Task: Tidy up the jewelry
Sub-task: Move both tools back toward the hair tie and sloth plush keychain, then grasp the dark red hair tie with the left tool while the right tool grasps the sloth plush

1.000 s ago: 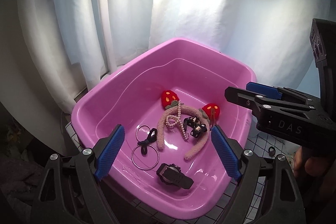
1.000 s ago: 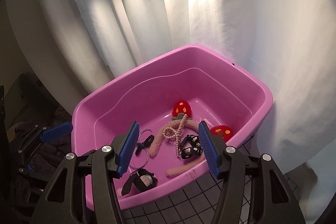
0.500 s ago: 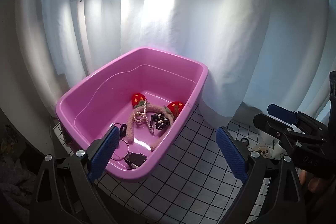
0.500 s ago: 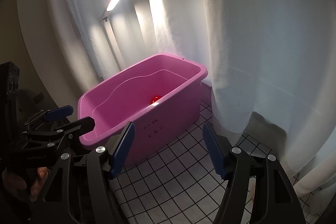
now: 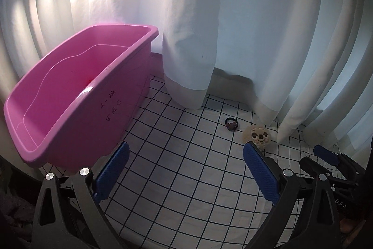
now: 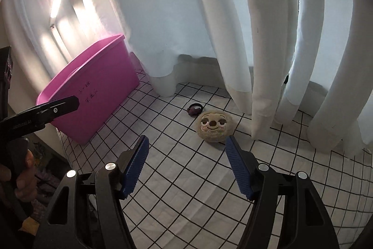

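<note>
While both tools hang over the white cloth with black grid lines that covers the surface, neither one holds anything. The left tool is spread very wide and its jaws are opening more, with nothing between them. The right tool is spread too and also empty.

Just past the right tool lies the round, fluffy tan plush face. Right behind that face sits the small dark hair tie with a dull red charm. Far off to the face's left stands the big pink plastic tub. White curtains hang down behind the face.

The hair tie is tiny and flat, so a tool could pinch the cloth instead and drag it. The fluffy face lies in front, so it may get bumped.
</note>
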